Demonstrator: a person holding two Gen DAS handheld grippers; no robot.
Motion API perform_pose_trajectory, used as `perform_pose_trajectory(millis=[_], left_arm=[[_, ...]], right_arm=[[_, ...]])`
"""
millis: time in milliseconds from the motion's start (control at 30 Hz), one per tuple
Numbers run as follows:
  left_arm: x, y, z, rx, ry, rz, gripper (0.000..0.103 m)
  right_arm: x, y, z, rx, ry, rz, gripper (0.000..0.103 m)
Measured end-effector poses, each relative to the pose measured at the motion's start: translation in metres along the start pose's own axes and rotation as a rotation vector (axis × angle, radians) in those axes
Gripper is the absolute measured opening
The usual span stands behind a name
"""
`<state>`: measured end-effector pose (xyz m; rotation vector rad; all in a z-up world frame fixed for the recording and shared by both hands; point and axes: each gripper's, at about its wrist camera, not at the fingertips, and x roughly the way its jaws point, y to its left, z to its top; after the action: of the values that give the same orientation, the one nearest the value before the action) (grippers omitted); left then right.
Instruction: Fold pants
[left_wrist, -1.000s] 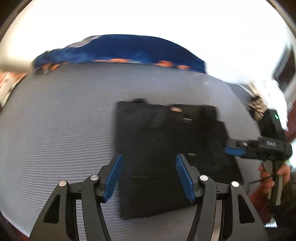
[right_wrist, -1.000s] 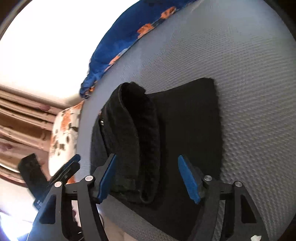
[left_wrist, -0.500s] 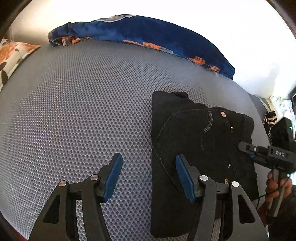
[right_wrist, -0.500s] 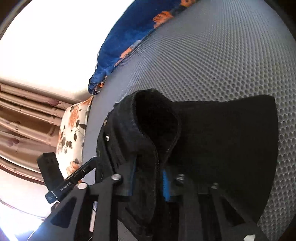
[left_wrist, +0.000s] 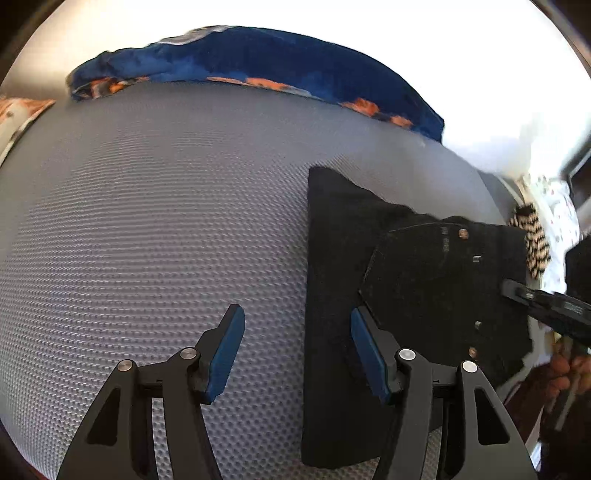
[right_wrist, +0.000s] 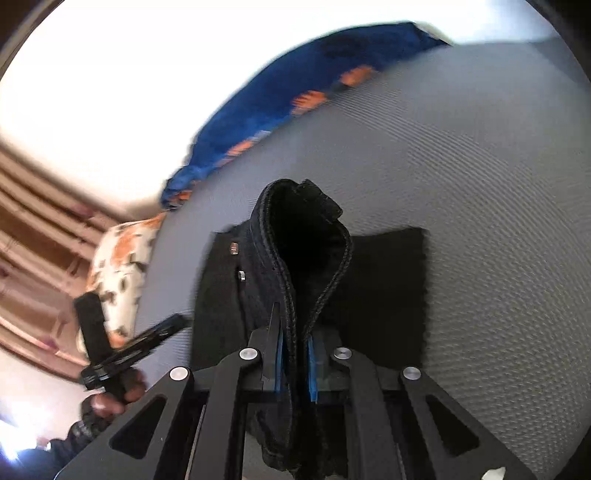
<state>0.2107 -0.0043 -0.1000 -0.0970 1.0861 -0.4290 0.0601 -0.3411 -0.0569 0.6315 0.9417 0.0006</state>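
The black pants (left_wrist: 388, 295) lie folded on the grey bumpy mattress (left_wrist: 166, 240), over on its right side in the left wrist view. One thick fold of the pants, the part with the small metal studs, is lifted up off the rest. The right gripper (right_wrist: 294, 360) has that fold between its blue pads (right_wrist: 313, 363), and its jaws are closing tight on the cloth, so the stitched edge stands up like a little tent in front of it. This gripper tips downward, and in the left wrist view it comes in from the right edge, with a hand (left_wrist: 565, 373) around its handle. The left gripper (left_wrist: 297, 354) also tips down toward the mattress. Its jaws stand apart with nothing in them. Its right pad (left_wrist: 365, 354) sits over the left edge of the pants, and its left pad is over bare mattress. A blue blanket with orange flowers (left_wrist: 258, 62) lies along the far side of the mattress. A flowery pillow (right_wrist: 122, 266) sits near the left corner.
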Motion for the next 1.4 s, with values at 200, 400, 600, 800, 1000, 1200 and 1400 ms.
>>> perform_pose_trajectory(millis=[200,400,600,800,1000,1200,1400], left_arm=[[0.013,-0.012,-0.003,0.029,0.034,0.021,0.061],[0.018,-0.015,-0.009,0.017,0.051,-0.008,0.061],[0.021,-0.030,-0.023,0.072,0.072,-0.038,0.061],[0.023,-0.034,-0.029,0.064,0.072,-0.030,0.061],[0.018,-0.041,-0.036,0.098,0.063,0.002,0.061],[0.015,-0.045,-0.044,0.126,0.067,0.020,0.061],[0.019,-0.048,-0.048,0.142,0.064,0.045,0.061]], right_arm=[[0.022,-0.027,-0.006,0.027,0.036,-0.087,0.017],[-0.003,-0.024,-0.015,0.062,0.044,-0.124,0.030],[-0.026,-0.014,-0.047,0.069,0.072,-0.094,0.021],[-0.023,-0.003,-0.059,0.035,0.057,-0.159,0.012],[-0.032,0.012,-0.066,-0.027,0.037,-0.209,0.011],[-0.038,0.010,-0.074,-0.009,0.034,-0.202,0.011],[-0.026,-0.007,-0.078,0.048,0.052,-0.196,0.011]])
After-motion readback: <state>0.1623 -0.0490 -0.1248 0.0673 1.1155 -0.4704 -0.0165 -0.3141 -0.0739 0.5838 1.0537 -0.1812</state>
